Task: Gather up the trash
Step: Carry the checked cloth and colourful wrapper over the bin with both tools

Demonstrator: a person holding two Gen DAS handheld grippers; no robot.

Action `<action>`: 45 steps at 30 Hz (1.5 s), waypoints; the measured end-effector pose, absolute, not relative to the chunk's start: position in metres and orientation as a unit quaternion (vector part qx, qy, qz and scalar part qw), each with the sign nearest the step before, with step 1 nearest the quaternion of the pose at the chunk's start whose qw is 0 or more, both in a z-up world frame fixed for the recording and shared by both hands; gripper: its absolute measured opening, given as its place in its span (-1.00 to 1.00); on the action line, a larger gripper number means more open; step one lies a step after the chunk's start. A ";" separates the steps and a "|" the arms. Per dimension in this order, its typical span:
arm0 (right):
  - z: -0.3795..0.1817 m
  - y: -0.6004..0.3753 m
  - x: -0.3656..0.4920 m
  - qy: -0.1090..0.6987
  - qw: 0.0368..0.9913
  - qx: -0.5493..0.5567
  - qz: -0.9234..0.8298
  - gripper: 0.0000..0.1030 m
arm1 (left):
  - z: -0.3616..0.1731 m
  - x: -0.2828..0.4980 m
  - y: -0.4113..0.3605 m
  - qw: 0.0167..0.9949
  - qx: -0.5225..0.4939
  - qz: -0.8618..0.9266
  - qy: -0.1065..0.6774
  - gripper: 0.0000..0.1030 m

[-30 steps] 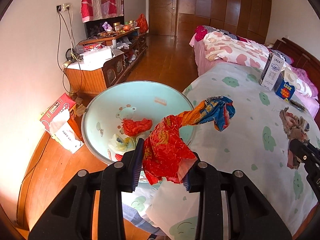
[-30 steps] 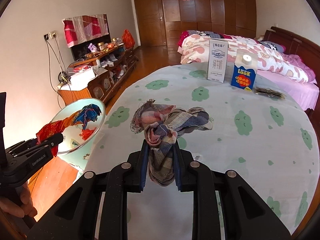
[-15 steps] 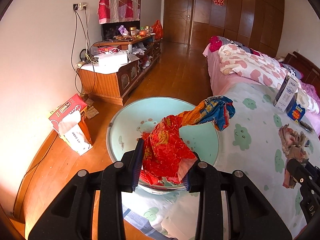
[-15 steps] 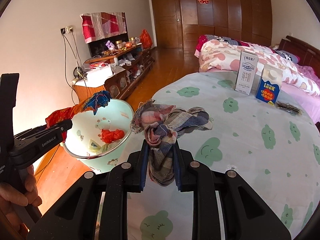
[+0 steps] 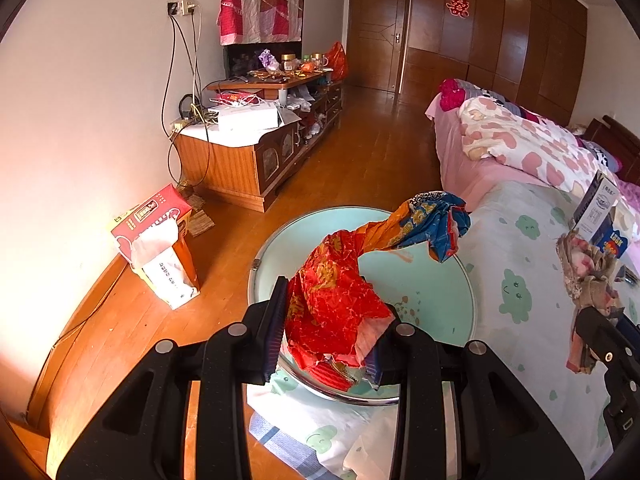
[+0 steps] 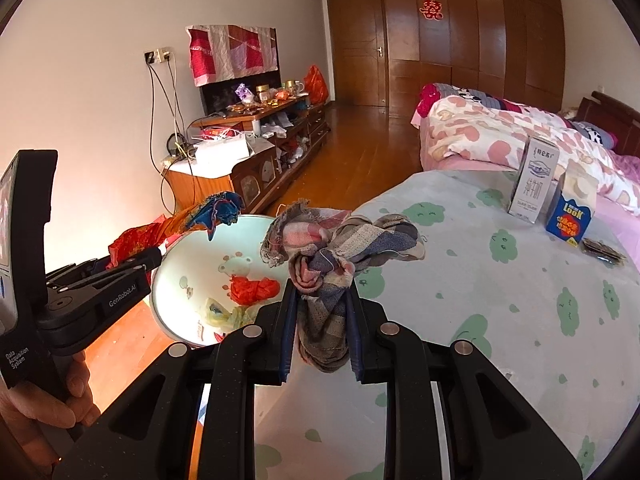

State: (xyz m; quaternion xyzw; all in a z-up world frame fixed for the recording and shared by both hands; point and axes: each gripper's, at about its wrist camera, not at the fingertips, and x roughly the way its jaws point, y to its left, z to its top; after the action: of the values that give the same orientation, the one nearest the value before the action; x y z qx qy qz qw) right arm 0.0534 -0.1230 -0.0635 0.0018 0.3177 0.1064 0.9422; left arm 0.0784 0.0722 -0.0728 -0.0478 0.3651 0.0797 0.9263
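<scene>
Your left gripper [image 5: 330,338] is clamped on the floppy red wrapper [image 5: 336,316] right over the basin [image 5: 448,320] past its fingertips, and your right gripper [image 6: 322,332] pinches the limp plaid rag [image 6: 336,248] mid-bundle, both feather-light, so just let go.

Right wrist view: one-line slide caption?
Right gripper clamps a plaid rag near the basin; left gripper holds a red wrapper.

Both grippers, left gripper [image 5: 326,332] and right gripper [image 6: 322,332], are matte black with silver screws; white "GenRobot.AI" lettering marks one, gripped by a bare hand [image 6: 44,404].
</scene>
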 end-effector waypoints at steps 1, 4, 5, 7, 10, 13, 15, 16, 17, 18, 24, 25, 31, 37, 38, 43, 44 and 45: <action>-0.063 -0.121 0.055 0.317 0.942 0.001 0.107 -0.55 | -0.073 0.079 0.074 0.926 -0.049 0.081 0.366 -0.36; -0.061 -0.113 0.059 0.316 0.942 0.001 0.111 -0.55 | -0.075 0.082 0.076 0.925 -0.051 0.083 0.368 -0.36; -0.061 -0.111 0.061 0.316 0.942 0.000 0.112 -0.55 | -0.076 0.082 0.076 0.925 -0.050 0.084 0.368 -0.36; -0.060 -0.106 0.064 0.315 0.942 -0.002 0.113 -0.55 | -0.076 0.082 0.078 0.924 -0.051 0.085 0.369 -0.36; -0.059 -0.100 0.066 0.314 0.942 -0.004 0.116 -0.55 | -0.078 0.084 0.080 0.924 -0.053 0.086 0.369 -0.36; -0.059 -0.096 0.069 0.313 0.942 -0.005 0.117 -0.55 | -0.079 0.084 0.082 0.923 -0.054 0.088 0.370 -0.36; -0.060 -0.094 0.071 0.312 0.943 -0.006 0.116 -0.55 | -0.079 0.084 0.080 0.923 -0.053 0.089 0.370 -0.36; -0.060 -0.093 0.072 0.312 0.943 -0.006 0.117 -0.55 | -0.079 0.084 0.079 0.924 -0.051 0.090 0.369 -0.36; -0.060 -0.094 0.072 0.312 0.943 -0.006 0.116 -0.55 | -0.080 0.084 0.079 0.924 -0.050 0.092 0.369 -0.36; -0.061 -0.093 0.073 0.311 0.943 -0.007 0.115 -0.55 | -0.080 0.085 0.079 0.923 -0.049 0.093 0.369 -0.36; -0.063 -0.092 0.081 0.314 0.942 -0.004 0.115 -0.55 | -0.086 0.090 0.078 0.920 -0.046 0.096 0.376 -0.36; -0.064 -0.091 0.083 0.315 0.942 -0.004 0.116 -0.55 | -0.087 0.091 0.078 0.920 -0.046 0.097 0.378 -0.36; -0.070 -0.089 0.091 0.320 0.940 -0.004 0.117 -0.55 | -0.093 0.099 0.081 0.916 -0.047 0.101 0.385 -0.36; -0.078 -0.087 0.101 0.332 0.936 -0.003 0.115 -0.55 | -0.103 0.109 0.081 0.911 -0.048 0.104 0.395 -0.36; -0.079 -0.086 0.103 0.333 0.936 -0.003 0.114 -0.55 | -0.104 0.112 0.081 0.910 -0.049 0.104 0.398 -0.36; -0.086 -0.085 0.110 0.343 0.932 -0.001 0.114 -0.55 | -0.111 0.122 0.079 0.907 -0.047 0.104 0.405 -0.36; -0.088 -0.085 0.112 0.345 0.932 -0.001 0.115 -0.55 | -0.113 0.124 0.078 0.906 -0.047 0.104 0.407 -0.36; -0.090 -0.084 0.114 0.348 0.930 0.000 0.116 -0.55 | -0.115 0.125 0.078 0.906 -0.046 0.104 0.409 -0.36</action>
State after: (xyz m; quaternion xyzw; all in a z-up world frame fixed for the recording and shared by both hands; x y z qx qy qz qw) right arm 0.1144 -0.0840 -0.0904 0.0000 0.3480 0.1158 0.9303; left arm 0.1250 0.0775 -0.1147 -0.0458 0.4088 0.1041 0.9055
